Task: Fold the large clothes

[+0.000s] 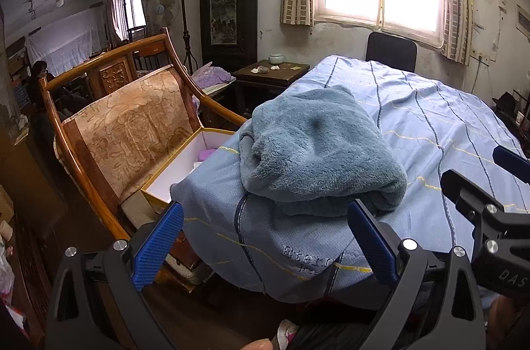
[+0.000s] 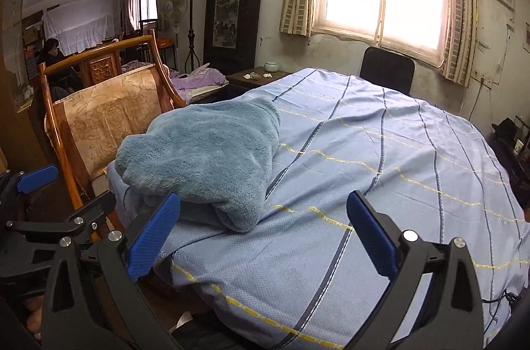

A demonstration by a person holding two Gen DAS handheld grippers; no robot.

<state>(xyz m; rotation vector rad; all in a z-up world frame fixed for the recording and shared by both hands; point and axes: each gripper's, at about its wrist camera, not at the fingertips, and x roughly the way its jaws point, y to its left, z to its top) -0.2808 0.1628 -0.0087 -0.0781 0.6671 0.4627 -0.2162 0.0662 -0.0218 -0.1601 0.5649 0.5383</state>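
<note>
Cardboard box (image 1: 185, 164) on wooden chair (image 1: 109, 131) — pink item (image 1: 206, 154) inside.

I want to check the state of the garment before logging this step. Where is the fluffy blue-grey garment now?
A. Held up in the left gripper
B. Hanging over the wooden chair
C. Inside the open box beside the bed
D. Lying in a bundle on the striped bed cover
D: the fluffy garment lies bundled on the striped bed cover, and both the left gripper and the right gripper are open with nothing between their fingers.
</note>
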